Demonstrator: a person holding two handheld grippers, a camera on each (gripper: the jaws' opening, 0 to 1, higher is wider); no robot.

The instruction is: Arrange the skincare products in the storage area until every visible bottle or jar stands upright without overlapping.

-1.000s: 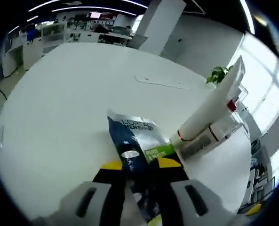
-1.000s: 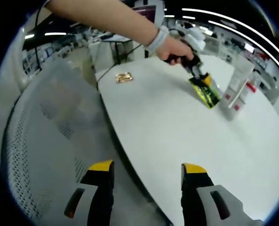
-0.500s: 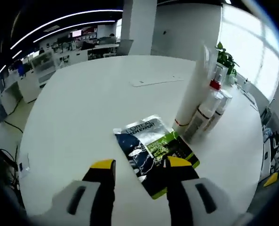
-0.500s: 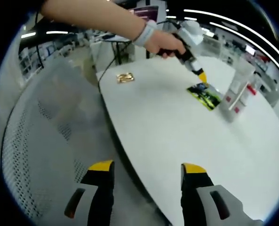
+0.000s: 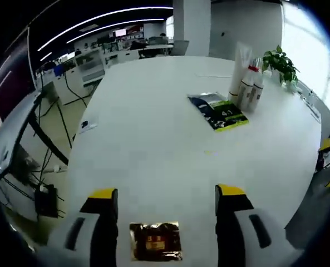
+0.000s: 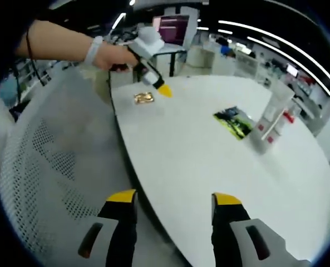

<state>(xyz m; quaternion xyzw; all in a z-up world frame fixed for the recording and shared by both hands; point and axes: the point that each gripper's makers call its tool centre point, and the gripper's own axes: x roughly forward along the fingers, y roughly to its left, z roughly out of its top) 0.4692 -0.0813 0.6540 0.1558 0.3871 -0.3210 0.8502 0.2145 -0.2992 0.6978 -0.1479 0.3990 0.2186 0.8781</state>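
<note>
My left claw [image 5: 162, 200] hangs wide open with nothing between its jaws, and just beneath it, near the desk [image 5: 153, 144] edge, lies a small gold sachet [image 5: 155, 242], flat on its back. From the right gripper view that same claw [image 6: 163, 90] hovers just beside the gold sachet [image 6: 144, 98]. I judge this to be the step in hand: lining up on the sachet to pick it up.

My right claw [image 6: 174, 206] is open too, holding nothing, hanging off the desk edge over a mesh chair [image 6: 48, 167].

Farther across the desk lies a dark blue and green sachet [image 5: 218, 112], flat, just beside the upright cluster: a tall white tube [image 5: 240, 69] and two bottles with red collars [image 5: 251, 89], standing close together. Whether they touch I cannot tell.

Next I would need to lower the left claw so its jaws straddle the gold sachet's edge, close, then carry it toward the group by the green plant [image 5: 279, 64]. Being thin and flat, it may be awkward to catch.
</note>
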